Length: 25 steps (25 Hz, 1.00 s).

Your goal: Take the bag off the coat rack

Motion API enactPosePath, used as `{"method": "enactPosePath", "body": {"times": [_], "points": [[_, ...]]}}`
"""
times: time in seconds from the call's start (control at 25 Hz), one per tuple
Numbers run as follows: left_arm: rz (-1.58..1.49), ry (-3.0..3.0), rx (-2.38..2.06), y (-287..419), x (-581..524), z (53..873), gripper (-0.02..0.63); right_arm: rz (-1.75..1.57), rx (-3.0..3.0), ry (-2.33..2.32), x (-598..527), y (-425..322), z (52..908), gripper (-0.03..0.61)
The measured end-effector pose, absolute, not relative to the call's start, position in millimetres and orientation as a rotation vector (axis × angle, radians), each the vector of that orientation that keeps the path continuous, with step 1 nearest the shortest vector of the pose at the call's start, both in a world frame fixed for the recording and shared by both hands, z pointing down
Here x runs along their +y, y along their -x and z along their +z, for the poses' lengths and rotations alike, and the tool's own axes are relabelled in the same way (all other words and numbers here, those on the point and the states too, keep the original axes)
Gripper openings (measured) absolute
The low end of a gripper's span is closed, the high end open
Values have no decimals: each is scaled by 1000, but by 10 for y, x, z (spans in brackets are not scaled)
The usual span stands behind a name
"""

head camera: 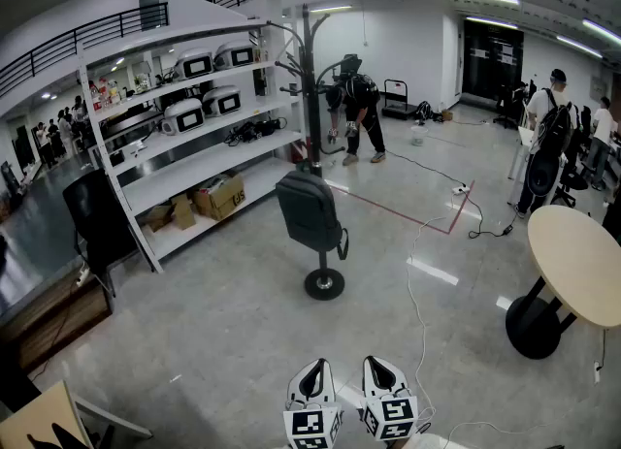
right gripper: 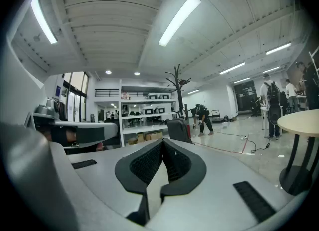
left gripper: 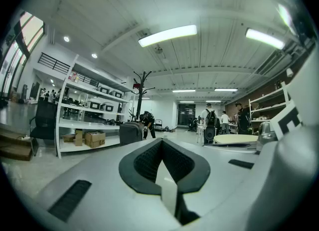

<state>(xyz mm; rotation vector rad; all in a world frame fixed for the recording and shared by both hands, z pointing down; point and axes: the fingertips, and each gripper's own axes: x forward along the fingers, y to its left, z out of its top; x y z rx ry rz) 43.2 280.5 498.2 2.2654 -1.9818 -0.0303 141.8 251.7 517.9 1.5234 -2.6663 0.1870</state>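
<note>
Left gripper [head camera: 312,368] and right gripper [head camera: 381,364]: we hold both empty, jaws pressed together. Dark bag [head camera: 309,210]: on coat rack [head camera: 310,79], well apart.

head view downward, others level, rack [head camera: 309,79] distant

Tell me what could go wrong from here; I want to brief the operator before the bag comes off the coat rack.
1. A white cable runs along the floor ahead of the right gripper; walking up could snag it.
2. The coat rack stands on one small round base, so tugging the bag sideways might tip it.
3. The left gripper and right gripper are both shut and far from the bag; they must open before gripping.
</note>
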Motion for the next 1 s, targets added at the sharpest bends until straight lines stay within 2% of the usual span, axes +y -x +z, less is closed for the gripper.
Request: {"method": "enactPosePath", "body": {"times": [0.48, 1.0], "points": [[-49, -2274, -1959, -411, 2452, 5023, -14, 192, -2658, -1529, 2182, -1375, 5243, 11], [-63, -2285, -1938, -83, 1666, 5079, -14, 214, -2674, -1493, 1392, -931, 5332, 11]]}}
